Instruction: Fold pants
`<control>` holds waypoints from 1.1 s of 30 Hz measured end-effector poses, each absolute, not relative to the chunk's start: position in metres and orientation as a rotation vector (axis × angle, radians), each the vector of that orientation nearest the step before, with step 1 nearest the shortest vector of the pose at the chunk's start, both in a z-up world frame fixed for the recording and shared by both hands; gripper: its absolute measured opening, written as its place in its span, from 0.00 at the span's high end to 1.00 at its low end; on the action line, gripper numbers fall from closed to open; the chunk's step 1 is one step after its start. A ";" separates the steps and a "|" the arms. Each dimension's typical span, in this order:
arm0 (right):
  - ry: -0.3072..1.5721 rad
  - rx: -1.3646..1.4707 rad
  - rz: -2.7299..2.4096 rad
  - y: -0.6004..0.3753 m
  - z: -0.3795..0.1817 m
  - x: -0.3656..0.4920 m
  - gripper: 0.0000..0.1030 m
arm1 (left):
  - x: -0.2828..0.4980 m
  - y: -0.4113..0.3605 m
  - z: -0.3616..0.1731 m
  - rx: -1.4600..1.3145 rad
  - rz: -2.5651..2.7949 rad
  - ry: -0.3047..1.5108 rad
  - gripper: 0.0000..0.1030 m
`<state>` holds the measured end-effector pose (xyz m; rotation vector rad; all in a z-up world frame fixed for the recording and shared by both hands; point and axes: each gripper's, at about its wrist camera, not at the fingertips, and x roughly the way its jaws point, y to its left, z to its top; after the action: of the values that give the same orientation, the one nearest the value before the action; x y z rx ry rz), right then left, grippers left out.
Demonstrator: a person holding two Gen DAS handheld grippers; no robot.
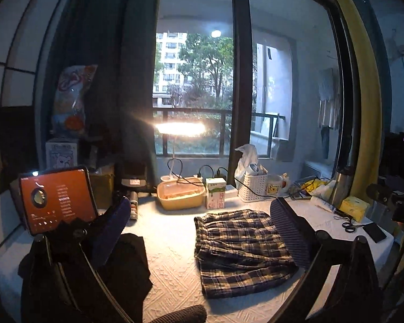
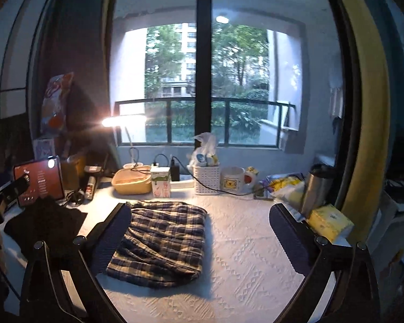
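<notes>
A: Where are the pants [image 1: 242, 250]?

B: Folded plaid bundle, flat on the white counter [image 2: 256, 255], approx. center. Looks like the fold's done.

A: Tongs?

B: Left tongs [image 1: 199, 231] and right tongs [image 2: 199, 237] both spread wide, holding nothing, raised above the cloth, prob. let go.

A: Diffs btw views?

B: Left view shows scissors [image 1: 346, 223] and phone [image 1: 374, 232]; right doesn't.

Left gripper [image 1: 199, 231] spread wide, nothing between fingers. Right gripper [image 2: 202, 231] likewise spread, empty, held level.
</notes>
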<state>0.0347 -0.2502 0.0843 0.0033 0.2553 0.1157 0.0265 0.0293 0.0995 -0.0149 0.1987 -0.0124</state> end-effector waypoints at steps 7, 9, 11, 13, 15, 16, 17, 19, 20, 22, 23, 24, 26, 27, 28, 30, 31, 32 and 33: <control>0.269 0.018 0.077 -0.260 0.081 0.033 0.00 | 0.024 0.023 0.099 -0.001 -0.002 0.200 0.01; 0.270 0.016 0.075 -0.261 0.079 0.033 0.00 | 0.025 0.023 0.098 -0.009 -0.009 0.212 0.01; 0.275 0.014 0.074 -0.261 0.077 0.034 0.00 | 0.027 0.023 0.096 -0.012 -0.013 0.222 0.01; 0.281 0.014 0.074 -0.262 0.075 0.035 0.00 | 0.029 0.023 0.094 -0.014 -0.016 0.233 0.01; 0.288 0.011 0.075 -0.262 0.072 0.036 0.00 | 0.031 0.024 0.092 -0.019 -0.016 0.244 0.01; 0.291 0.010 0.074 -0.261 0.071 0.037 0.00 | 0.031 0.024 0.092 -0.019 -0.016 0.247 0.01; 0.295 0.009 0.075 -0.261 0.069 0.037 0.00 | 0.031 0.024 0.091 -0.019 -0.016 0.251 0.01; 0.301 0.007 0.076 -0.260 0.067 0.038 0.00 | 0.032 0.024 0.089 -0.019 -0.014 0.256 0.01; 0.305 0.006 0.077 -0.260 0.066 0.039 0.00 | 0.032 0.024 0.089 -0.020 -0.014 0.259 0.01; 0.309 0.004 0.080 -0.259 0.065 0.040 0.00 | 0.033 0.025 0.088 -0.024 -0.014 0.262 0.01; 0.310 0.002 0.081 -0.259 0.065 0.040 0.00 | 0.033 0.025 0.088 -0.026 -0.015 0.263 0.01; 0.310 0.000 0.082 -0.258 0.065 0.040 0.00 | 0.033 0.026 0.088 -0.026 -0.015 0.263 0.01; 0.310 -0.001 0.084 -0.258 0.065 0.041 0.00 | 0.033 0.025 0.087 -0.025 -0.017 0.263 0.01; 0.310 -0.001 0.084 -0.258 0.065 0.041 0.00 | 0.033 0.025 0.087 -0.026 -0.017 0.264 0.01; 0.311 -0.001 0.084 -0.257 0.064 0.041 0.00 | 0.034 0.026 0.087 -0.025 -0.018 0.264 0.01; 0.314 -0.002 0.085 -0.256 0.064 0.041 0.00 | 0.034 0.026 0.087 -0.026 -0.020 0.265 0.01; 0.315 -0.003 0.087 -0.256 0.064 0.041 0.00 | 0.034 0.026 0.087 -0.026 -0.020 0.265 0.01; 0.315 -0.004 0.088 -0.255 0.064 0.041 0.00 | 0.034 0.026 0.087 -0.026 -0.021 0.265 0.01; 0.315 -0.005 0.088 -0.255 0.064 0.041 0.00 | 0.034 0.026 0.087 -0.025 -0.021 0.264 0.01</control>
<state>0.0413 -0.2553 0.0636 -0.0054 0.3145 0.0884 0.0338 0.0256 0.0868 -0.0247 0.2640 -0.0208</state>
